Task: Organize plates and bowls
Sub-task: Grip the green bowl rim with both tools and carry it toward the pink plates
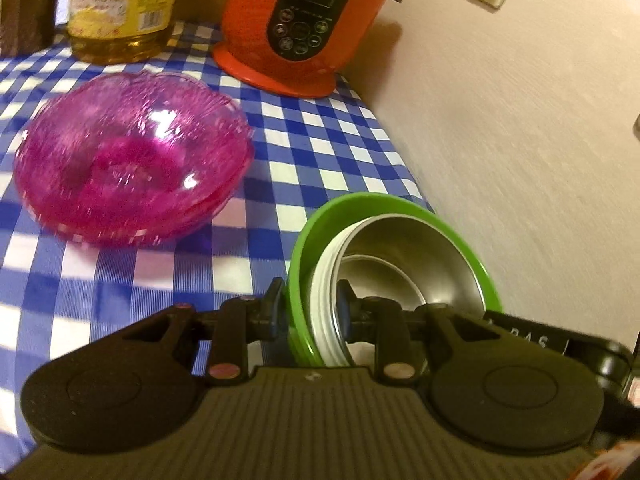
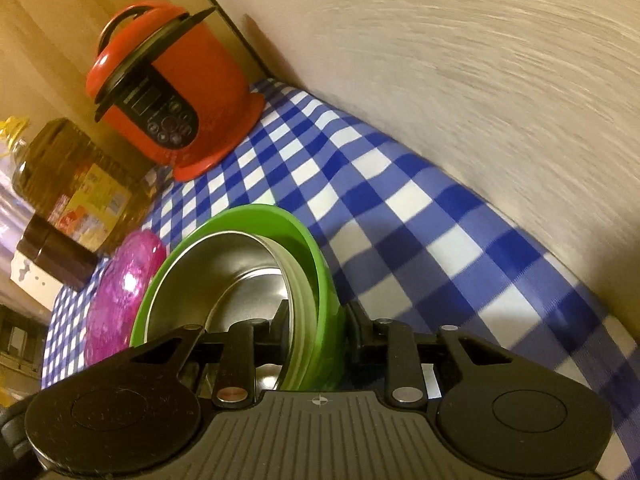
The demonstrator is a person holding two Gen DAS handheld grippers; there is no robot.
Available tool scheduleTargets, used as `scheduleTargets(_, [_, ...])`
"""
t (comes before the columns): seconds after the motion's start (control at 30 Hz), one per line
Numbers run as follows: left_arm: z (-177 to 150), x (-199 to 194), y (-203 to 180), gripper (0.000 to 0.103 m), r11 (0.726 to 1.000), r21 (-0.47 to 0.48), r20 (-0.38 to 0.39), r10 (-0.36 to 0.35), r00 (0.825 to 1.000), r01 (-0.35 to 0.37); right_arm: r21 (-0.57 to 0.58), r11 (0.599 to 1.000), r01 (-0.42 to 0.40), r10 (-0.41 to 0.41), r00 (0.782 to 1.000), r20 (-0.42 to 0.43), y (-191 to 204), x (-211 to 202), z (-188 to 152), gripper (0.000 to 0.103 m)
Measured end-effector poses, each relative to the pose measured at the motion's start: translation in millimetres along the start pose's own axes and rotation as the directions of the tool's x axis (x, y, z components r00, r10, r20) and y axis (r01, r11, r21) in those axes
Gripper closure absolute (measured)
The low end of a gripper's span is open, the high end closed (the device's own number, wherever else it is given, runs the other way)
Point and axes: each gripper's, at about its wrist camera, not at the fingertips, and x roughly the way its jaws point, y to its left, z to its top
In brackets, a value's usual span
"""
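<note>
A: Item one? The left hand-held gripper [image 1: 310, 304] and right hand-held gripper [image 2: 316, 320].
B: Both narrowly parted, each clamped on opposite sides of the rim of the green plastic bowl with a steel liner [image 1: 400, 248], held tilted above the bench with the blue-and-white checked cloth [image 1: 328, 144].
A: Item two?
B: Stack of pink translucent ribbed bowls [image 1: 132, 152], resting on the cloth just beside.
A: Background?
B: Red electric pressure cooker [image 1: 296, 24]; large cooking-oil bottle [image 1: 120, 8].
</note>
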Motion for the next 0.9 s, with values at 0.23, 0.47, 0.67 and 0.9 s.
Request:
scheduleTargets(0.23, [0.5,2.4,0.5,0.079,1.0,-0.03,0.001,0.008,1.0,-0.008,-0.027,1.0,-0.009,0.01,1.0,0.018,-0.1,-3.8,-4.5,0.075])
scheduleTargets(0.47, [-2.7,5.7,3.4,0.079,0.999,-0.035,0.004,-0.009,1.0,0.009,-0.039,0.999,-0.038,0.039,0.998,0.041,-4.0,0.2,-4.2,0.074])
scheduleTargets(0.67, [-4.5,0.7,5.3,0.079,0.999,-0.049,-0.004,-0.003,1.0,0.002,-0.037,0.999,-0.033,0.034,0.999,0.034,-2.6,-1.2,-4.7,0.074])
scheduleTargets(0.9, [-14.5,-14.7,11.4,0.079,0.998,-0.055,-0.027,0.007,1.0,-0.008,-0.036,0.999,-0.024,0.023,1.0,-0.003,1.3,-9.5,-14.2,0.075])
